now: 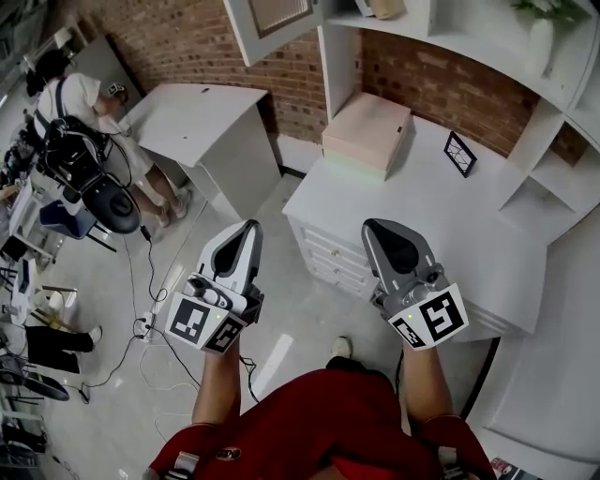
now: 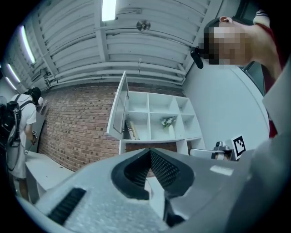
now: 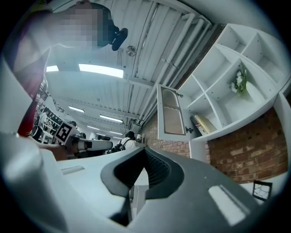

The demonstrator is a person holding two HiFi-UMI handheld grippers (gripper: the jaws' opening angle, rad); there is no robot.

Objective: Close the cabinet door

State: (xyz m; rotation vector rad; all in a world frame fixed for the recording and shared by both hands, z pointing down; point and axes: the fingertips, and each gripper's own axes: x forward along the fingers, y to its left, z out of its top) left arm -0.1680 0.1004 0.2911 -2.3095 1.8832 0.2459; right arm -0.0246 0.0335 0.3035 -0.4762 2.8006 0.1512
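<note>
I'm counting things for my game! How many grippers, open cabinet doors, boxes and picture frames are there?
Grey two-jaw grippers: 2, the left gripper and the right gripper
Open white cabinet door: 1
Pale pink rectangular box on the white counter: 1
Small black picture frame: 1
Total: 5

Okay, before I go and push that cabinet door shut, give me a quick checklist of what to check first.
1. Cabinet door open and in sight: ok.
2. Left claw shut, nothing in it: ok.
3. Right claw shut, nothing in it: ok.
4. A claw on the door: not ok, both are apart from it.
5. Books fully inside the shelf behind the door: cannot tell.
</note>
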